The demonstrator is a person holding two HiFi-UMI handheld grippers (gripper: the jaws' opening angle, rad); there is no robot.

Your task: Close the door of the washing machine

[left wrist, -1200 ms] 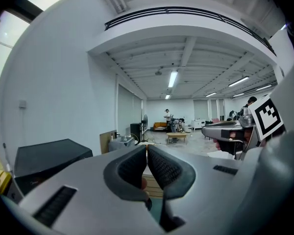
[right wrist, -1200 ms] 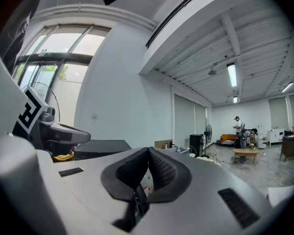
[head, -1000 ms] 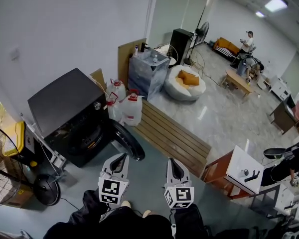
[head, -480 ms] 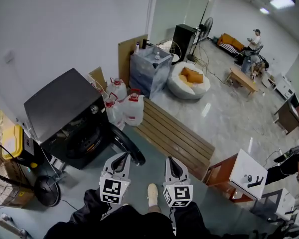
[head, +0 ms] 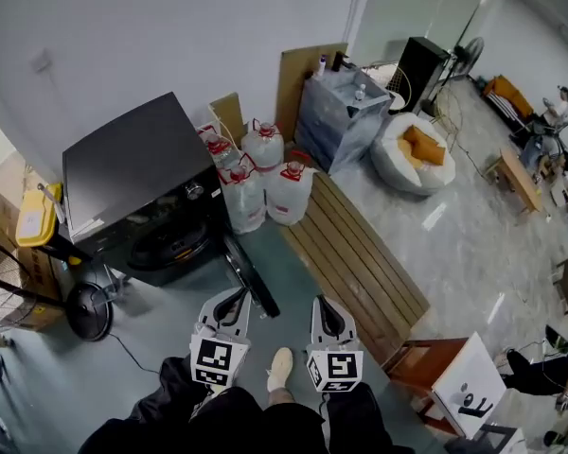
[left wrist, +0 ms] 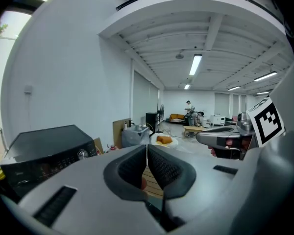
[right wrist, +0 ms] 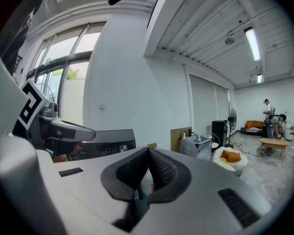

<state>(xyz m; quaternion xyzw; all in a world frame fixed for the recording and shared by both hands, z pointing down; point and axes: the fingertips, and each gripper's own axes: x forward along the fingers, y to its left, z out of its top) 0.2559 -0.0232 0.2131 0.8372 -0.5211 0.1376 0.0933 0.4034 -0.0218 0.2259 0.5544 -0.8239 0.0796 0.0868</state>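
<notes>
Several water jugs (head: 290,195) beside washing machine (head: 133,173)

I'm seeing a cluster of red-capped water jugs (head: 265,183) at the wall end of a slatted wooden bench (head: 360,268). Behind them a cardboard sheet (head: 298,78) leans on the wall, just beside a grey cabinet (head: 346,112). Further out there's a white beanbag (head: 402,168) with an orange cushion (head: 418,145). A floor fan (head: 88,310) stands at my left.

White wall (head: 170,26), glossy grey floor (head: 473,225). A slatted wooden bench (head: 360,263) lies near a white beanbag (head: 398,168). Strip lights (left wrist: 196,64) overhead.
</notes>
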